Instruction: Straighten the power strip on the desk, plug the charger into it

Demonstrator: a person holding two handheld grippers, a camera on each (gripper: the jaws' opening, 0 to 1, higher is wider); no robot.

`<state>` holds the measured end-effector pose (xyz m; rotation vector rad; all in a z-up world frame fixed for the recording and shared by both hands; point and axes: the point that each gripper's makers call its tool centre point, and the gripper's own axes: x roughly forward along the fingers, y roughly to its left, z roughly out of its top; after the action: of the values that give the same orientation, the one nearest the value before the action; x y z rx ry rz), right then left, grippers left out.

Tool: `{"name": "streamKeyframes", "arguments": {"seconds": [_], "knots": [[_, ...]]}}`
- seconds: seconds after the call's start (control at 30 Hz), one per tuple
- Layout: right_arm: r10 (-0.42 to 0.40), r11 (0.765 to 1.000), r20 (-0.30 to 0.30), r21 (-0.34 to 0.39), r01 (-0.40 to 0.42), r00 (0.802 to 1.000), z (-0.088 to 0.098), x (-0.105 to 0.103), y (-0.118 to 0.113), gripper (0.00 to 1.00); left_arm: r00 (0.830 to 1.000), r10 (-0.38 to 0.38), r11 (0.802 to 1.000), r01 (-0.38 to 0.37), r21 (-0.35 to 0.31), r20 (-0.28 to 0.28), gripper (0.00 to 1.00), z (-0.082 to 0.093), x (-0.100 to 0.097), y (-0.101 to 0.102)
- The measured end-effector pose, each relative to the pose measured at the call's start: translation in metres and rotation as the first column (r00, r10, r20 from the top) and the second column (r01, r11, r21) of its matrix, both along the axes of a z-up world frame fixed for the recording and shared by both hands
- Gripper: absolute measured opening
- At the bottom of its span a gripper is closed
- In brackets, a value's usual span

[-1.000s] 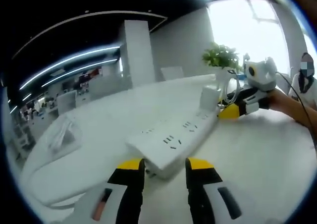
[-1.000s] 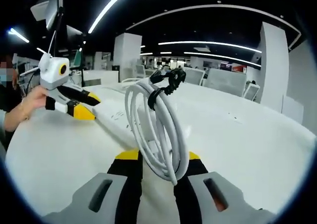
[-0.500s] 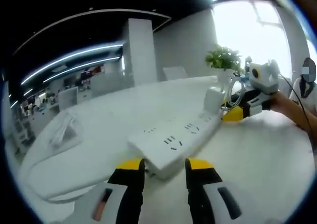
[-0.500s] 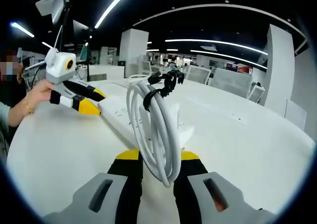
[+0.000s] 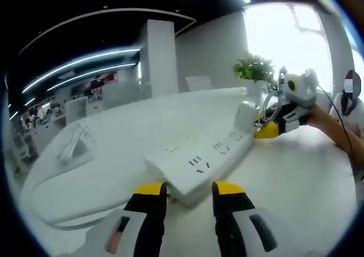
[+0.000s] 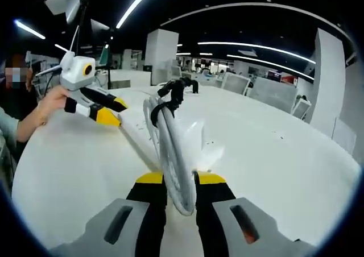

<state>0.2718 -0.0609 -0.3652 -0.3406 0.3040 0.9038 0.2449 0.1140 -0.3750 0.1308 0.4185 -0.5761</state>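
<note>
A white power strip (image 5: pixel 199 165) lies on the white desk (image 5: pixel 296 183), running away from me. Its near end sits between the jaws of my left gripper (image 5: pixel 189 193), which are shut on it. At its far end a white charger block (image 5: pixel 245 115) stands upright, next to my right gripper (image 5: pixel 272 130). In the right gripper view, my right gripper (image 6: pixel 180 180) is shut on the charger's coiled white cable (image 6: pixel 169 149), seen edge-on and bound by a black tie (image 6: pixel 175 90). The strip (image 6: pixel 135 135) runs left to my left gripper (image 6: pixel 114 111), held by a hand.
A potted plant (image 5: pixel 254 68) stands beyond the strip's far end. A white bundle (image 5: pixel 73 145) lies on the desk at left. A person (image 5: pixel 348 95) sits at the desk's right edge. Office chairs (image 6: pixel 239 83) and a pillar (image 6: pixel 159 51) stand behind the desk.
The right gripper has rolled, so the coiled cable now shows edge-on instead of as an open loop. The left gripper's hold on the strip looks unchanged.
</note>
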Motion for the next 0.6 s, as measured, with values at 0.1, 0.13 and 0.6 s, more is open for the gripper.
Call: {"name": "streamKeyframes", "arguments": {"seconds": [0.1, 0.13, 0.6], "knots": [[0.027, 1.000, -0.002, -0.012, -0.027, 1.000, 0.000, -0.005, 0.001, 0.17, 1.000, -0.007, 1.000, 0.007, -0.004, -0.003, 0.32, 0.000, -0.003, 0.003], [0.036, 0.999, -0.004, -0.014, -0.036, 0.999, 0.000, -0.007, 0.002, 0.17, 1.000, -0.009, 1.000, 0.009, -0.008, -0.005, 0.32, 0.000, -0.005, 0.004], [0.126, 0.991, -0.010, -0.044, -0.127, 0.992, -0.002, -0.024, 0.007, 0.14, 0.999, -0.034, 0.999, 0.034, -0.010, -0.011, 0.33, -0.001, -0.015, 0.010]]}}
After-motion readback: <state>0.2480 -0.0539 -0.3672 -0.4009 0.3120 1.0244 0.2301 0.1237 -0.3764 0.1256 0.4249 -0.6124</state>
